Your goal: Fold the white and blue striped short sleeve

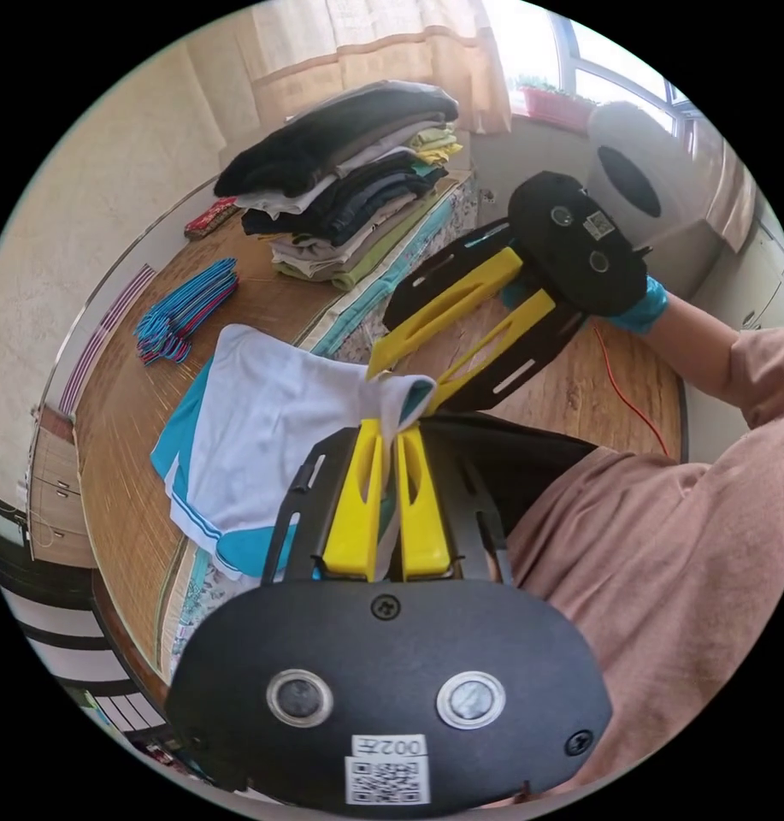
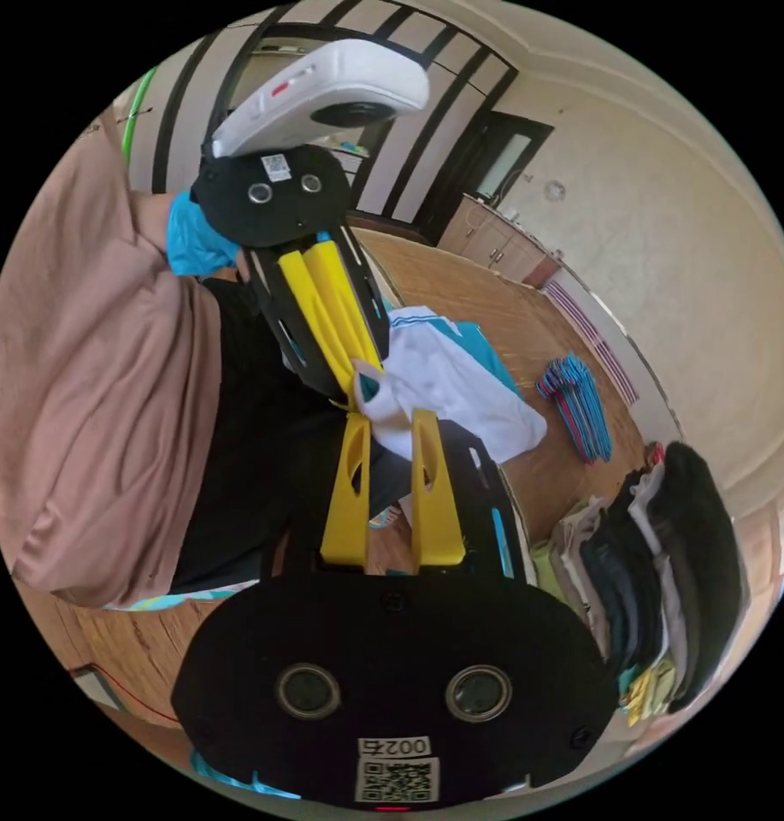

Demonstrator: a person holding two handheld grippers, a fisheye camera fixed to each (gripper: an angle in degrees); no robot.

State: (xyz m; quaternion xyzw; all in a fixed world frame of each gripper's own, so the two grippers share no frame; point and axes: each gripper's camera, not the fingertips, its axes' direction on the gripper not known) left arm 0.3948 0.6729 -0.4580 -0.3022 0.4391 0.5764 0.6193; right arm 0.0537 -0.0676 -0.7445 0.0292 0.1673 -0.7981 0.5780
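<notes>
Wooden table carries our white and blue shirt, its near edge lifted. Beyond it sits a stack of folded clothes, with hangers alongside. Our left gripper is clamped on the shirt's hem; our right gripper stands released beside it.

Wooden table — shirt, hangers (blue), folded stack.
</notes>
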